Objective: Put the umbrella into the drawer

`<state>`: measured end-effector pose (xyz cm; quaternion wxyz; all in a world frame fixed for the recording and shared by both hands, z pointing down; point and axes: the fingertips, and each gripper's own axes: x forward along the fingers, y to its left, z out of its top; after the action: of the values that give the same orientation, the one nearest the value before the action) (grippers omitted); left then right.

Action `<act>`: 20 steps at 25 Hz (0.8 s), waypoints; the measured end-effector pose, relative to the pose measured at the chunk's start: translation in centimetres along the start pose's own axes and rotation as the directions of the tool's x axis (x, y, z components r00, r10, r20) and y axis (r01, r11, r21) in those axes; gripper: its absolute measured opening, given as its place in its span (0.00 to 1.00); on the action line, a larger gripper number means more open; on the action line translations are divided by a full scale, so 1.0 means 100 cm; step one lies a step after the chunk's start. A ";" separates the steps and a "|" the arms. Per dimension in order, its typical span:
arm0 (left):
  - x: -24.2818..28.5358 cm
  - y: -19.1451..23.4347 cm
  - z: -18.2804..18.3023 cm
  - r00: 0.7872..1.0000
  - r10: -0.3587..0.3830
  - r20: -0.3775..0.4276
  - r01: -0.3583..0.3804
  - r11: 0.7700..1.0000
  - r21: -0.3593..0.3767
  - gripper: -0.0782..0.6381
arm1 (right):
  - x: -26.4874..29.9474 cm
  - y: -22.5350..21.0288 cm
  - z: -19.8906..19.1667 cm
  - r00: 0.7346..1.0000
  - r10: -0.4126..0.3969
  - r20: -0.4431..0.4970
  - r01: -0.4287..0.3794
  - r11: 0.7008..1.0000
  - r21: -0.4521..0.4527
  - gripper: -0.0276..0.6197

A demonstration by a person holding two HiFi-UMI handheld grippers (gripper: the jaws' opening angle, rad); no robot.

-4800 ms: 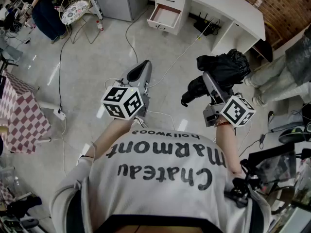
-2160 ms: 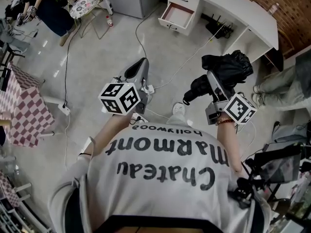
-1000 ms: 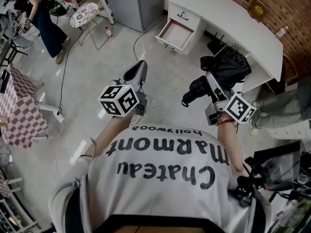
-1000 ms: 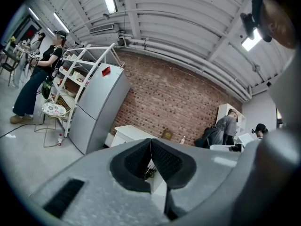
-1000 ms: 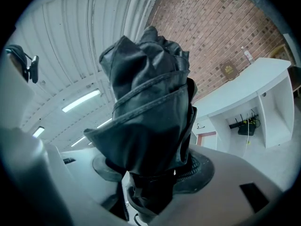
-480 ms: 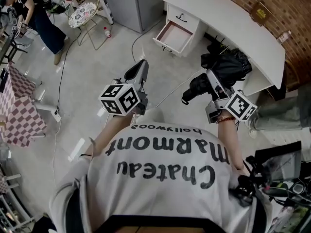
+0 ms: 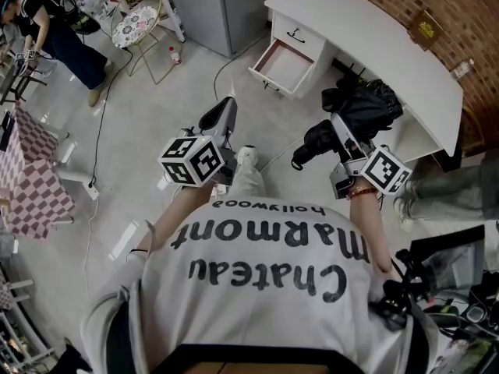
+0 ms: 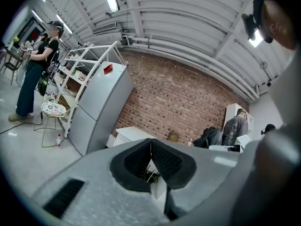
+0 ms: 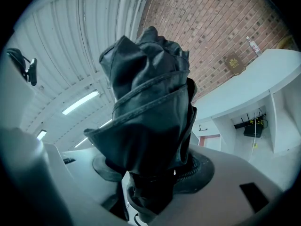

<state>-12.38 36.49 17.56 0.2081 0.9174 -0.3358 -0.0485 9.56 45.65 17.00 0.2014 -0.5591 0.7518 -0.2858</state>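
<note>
Short of the drawer (image 7: 284, 65), my right gripper (image 7: 337, 128) jaws clamp the umbrella (image 7: 366, 106); left gripper (image 7: 224, 109) jaws together, empty.

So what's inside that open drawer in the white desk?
Only the drawer's bare pinkish bottom shows, and nothing lies on the visible part. Its back end runs under the desk, so that stretch is covered and cannot be seen.

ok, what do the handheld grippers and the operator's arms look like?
The left gripper and right gripper are matching grey bodies with black ribbed pads. Each carries a white cube printed with black square markers. The person wears a white short-sleeved T-shirt with black lettering.
</note>
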 end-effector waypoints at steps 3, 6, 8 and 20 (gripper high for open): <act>0.022 0.005 0.008 1.000 -0.015 0.009 0.015 1.000 0.002 0.13 | 0.012 -0.014 0.013 0.999 -0.039 0.006 0.039 0.999 -0.007 0.44; 0.047 0.017 0.021 0.999 -0.023 0.023 0.023 1.000 0.005 0.13 | 0.030 -0.019 0.029 1.000 -0.023 0.020 0.024 0.999 -0.022 0.44; 0.066 0.026 0.032 0.999 -0.028 0.032 0.027 1.000 0.009 0.13 | 0.042 -0.025 0.039 0.999 -0.035 0.022 0.035 0.999 -0.034 0.44; 0.213 0.092 0.092 0.993 -0.118 -0.019 0.119 0.992 0.036 0.13 | 0.156 -0.057 0.111 0.995 -0.057 0.079 0.062 0.996 -0.063 0.44</act>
<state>-3.60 13.38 14.06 0.1908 0.9397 -0.2799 -0.0467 16.04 27.24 12.64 0.2032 -0.5983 0.7353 -0.2450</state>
